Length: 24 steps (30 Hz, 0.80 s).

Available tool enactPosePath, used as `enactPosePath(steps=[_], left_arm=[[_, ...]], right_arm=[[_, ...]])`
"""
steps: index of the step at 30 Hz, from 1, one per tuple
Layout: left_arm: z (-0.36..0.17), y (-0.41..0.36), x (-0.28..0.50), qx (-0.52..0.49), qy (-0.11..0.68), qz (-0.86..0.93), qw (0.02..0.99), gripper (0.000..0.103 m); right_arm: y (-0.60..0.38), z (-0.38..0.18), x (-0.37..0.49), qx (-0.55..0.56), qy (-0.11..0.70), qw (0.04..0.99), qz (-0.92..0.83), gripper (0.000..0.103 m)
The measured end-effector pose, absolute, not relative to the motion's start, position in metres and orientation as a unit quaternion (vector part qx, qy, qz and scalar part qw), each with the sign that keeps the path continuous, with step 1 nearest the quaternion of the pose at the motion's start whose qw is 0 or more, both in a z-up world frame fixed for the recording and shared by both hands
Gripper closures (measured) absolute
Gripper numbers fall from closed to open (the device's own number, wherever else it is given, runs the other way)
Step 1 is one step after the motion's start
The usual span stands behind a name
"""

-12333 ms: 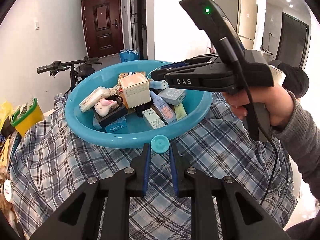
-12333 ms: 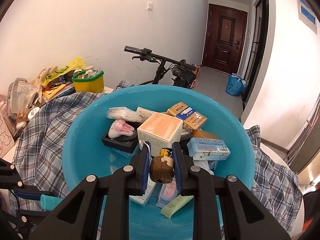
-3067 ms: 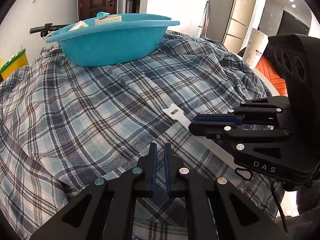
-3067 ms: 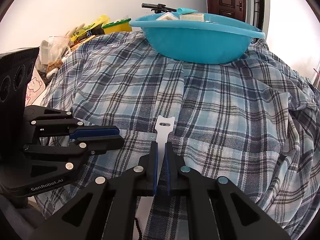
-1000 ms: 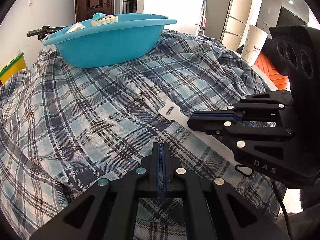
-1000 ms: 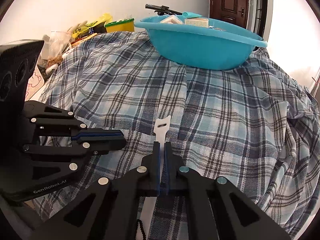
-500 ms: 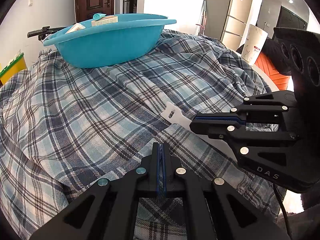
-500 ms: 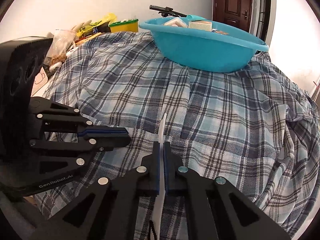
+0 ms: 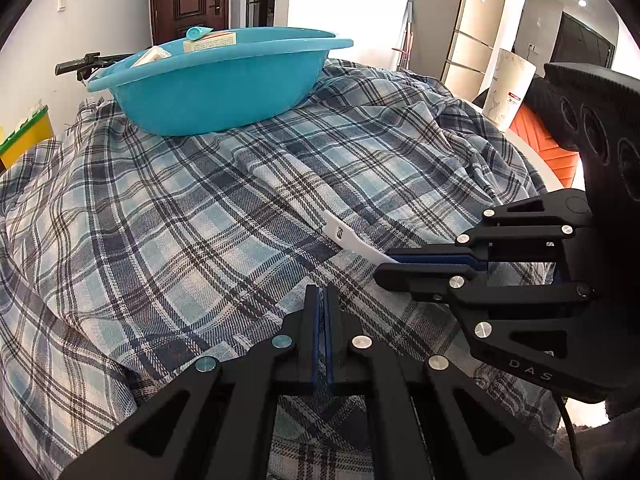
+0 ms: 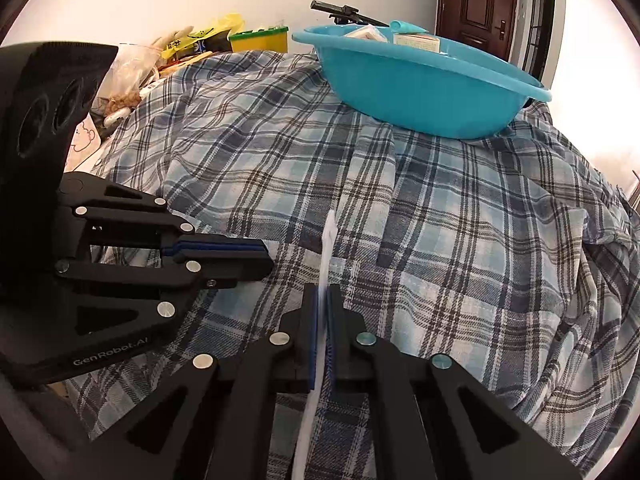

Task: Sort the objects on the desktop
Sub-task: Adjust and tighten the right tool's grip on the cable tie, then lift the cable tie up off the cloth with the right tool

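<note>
The right claw (image 10: 322, 300) is clamped on a thin white plastic strip (image 10: 329, 240), which stands on edge between the pads in the lower middle of the right wrist view. In the left wrist view its free end with the small hole sticks out to the upper left of the claw (image 9: 390, 262), just over the checked cloth (image 9: 180, 220). The left claw (image 9: 321, 300) is closed with nothing between its pads, low in the middle of its own frame.

The strip looks slim and bendy, and the grip catches only part of its length. A quick swing toward the basin (image 9: 224, 80) in the upper left of the left view could, I think, let it pivot or slide out of the pads. Its loose end might also snag in a fold of the cloth and be tugged free. The basin already seems full, with boxes reaching its rim, so a strip let go at the edge could fall outside. The two claws sit close together, so they could knock each other if both move at once.

Counts:
- claws: two
- white strips: one
- basins: one
- boxes showing above the rim in the left view: two, perhaps more hidden inside
- small blue tube (image 9: 198, 32) on top of them: one
- yellow bin (image 10: 260, 40) in the upper middle of the right view: one
</note>
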<state>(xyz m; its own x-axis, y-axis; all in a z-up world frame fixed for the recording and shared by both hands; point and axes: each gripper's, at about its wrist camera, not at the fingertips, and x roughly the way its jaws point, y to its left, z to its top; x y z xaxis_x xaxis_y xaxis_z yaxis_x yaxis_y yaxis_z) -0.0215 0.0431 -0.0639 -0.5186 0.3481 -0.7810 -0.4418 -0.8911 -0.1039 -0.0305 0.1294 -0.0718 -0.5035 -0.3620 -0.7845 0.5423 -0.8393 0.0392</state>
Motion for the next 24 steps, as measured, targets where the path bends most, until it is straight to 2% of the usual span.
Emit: enactPosePath(steps=[11, 14, 24], left_arm=[[-0.064, 0.044, -0.022, -0.436, 0.050, 0.870, 0.225, 0.100], [-0.063, 0.041, -0.022, -0.437, 0.028, 0.873, 0.216, 0.100], [-0.026, 0.033, -0.016, -0.371, 0.013, 0.911, 0.181, 0.100]], right_arm=[[0.143, -0.059, -0.032, 0.400, 0.071, 0.243, -0.881, 0.101], [0.140, -0.053, -0.028, 0.393, 0.070, 0.251, -0.882, 0.101], [0.155, -0.022, -0.023, 0.336, 0.035, 0.226, -0.914, 0.101]])
